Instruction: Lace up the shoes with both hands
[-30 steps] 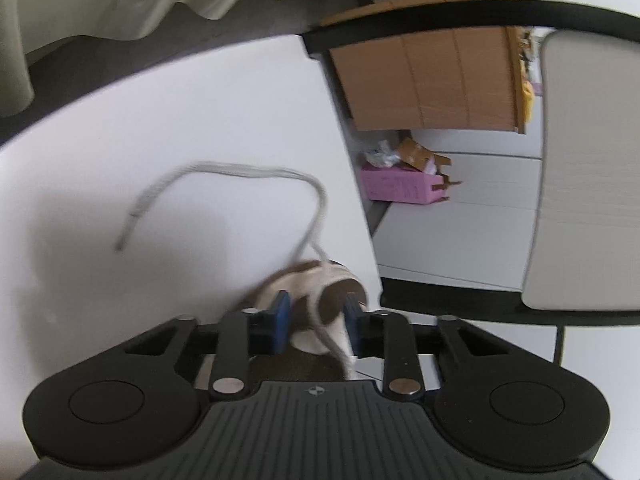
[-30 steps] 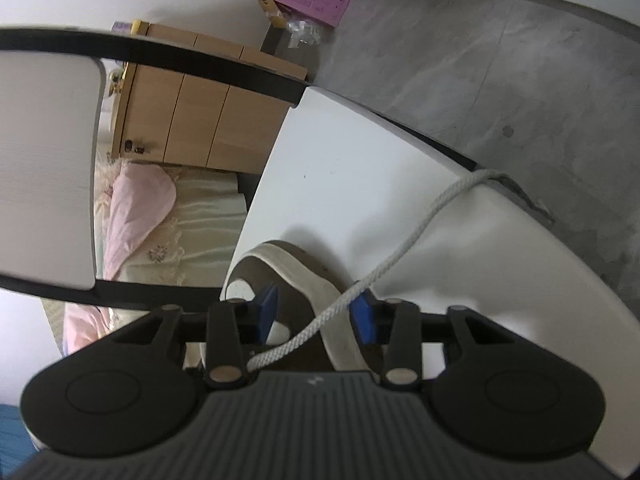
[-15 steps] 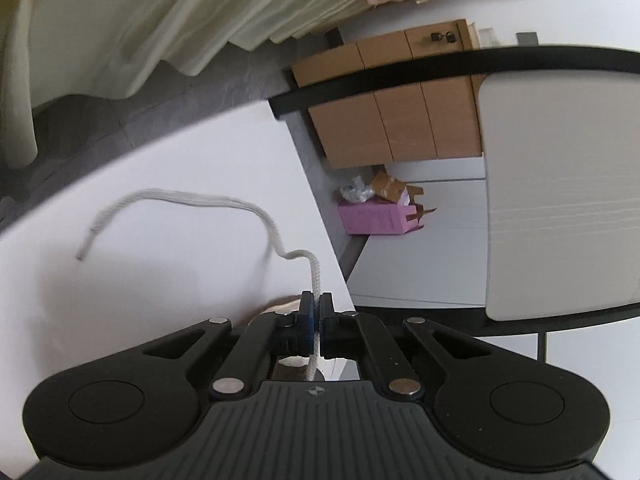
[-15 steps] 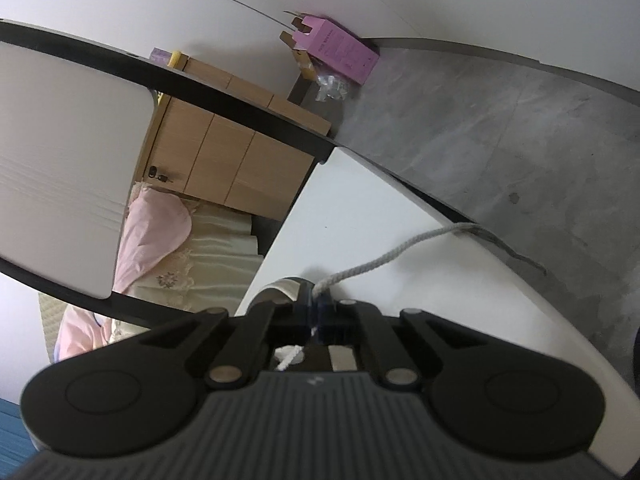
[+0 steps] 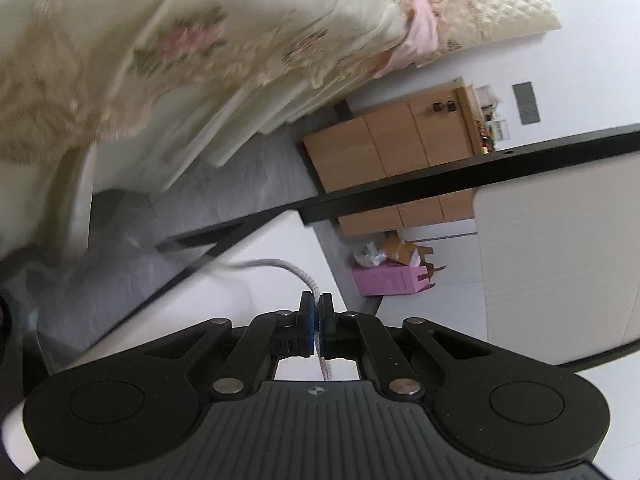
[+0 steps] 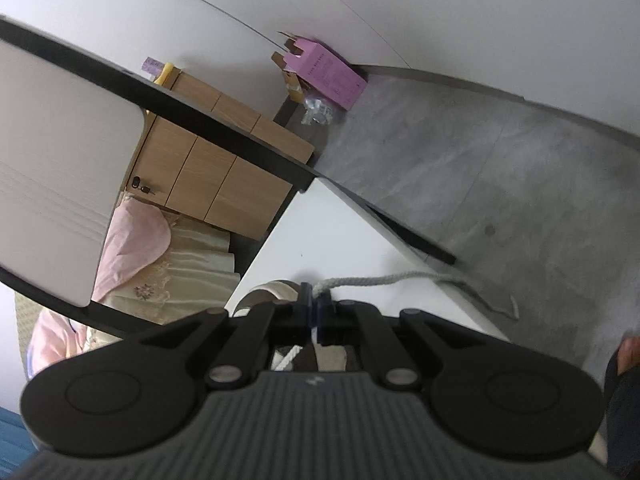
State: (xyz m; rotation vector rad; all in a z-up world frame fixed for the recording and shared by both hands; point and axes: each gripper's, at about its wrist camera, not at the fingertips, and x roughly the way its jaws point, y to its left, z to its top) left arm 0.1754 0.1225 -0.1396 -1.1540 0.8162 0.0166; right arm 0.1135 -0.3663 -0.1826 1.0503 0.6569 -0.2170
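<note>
The room has a grey floor (image 6: 500,168), a light wooden cabinet (image 5: 404,160) by the wall, a pink cardboard box (image 5: 386,282) on the floor, and a bed with a cream flowered bedspread (image 5: 180,52). In front is a white table (image 6: 332,240) with a dark edge.

The black left gripper (image 5: 316,316) has its blue pads pressed tight together on one end of the thick white rope shoelace (image 5: 310,280). From the pads the lace goes up and bends away to the left, over the table's far edge, where it looks blurry.

The black right gripper (image 6: 316,308) is squeezed closed too, pinching the other white lace end (image 6: 384,280). That end runs to the right across the table and hangs off the table's right edge. The tan and cream shoe (image 6: 272,292) sits on the table just under and behind the right gripper, mostly hidden by it.
</note>
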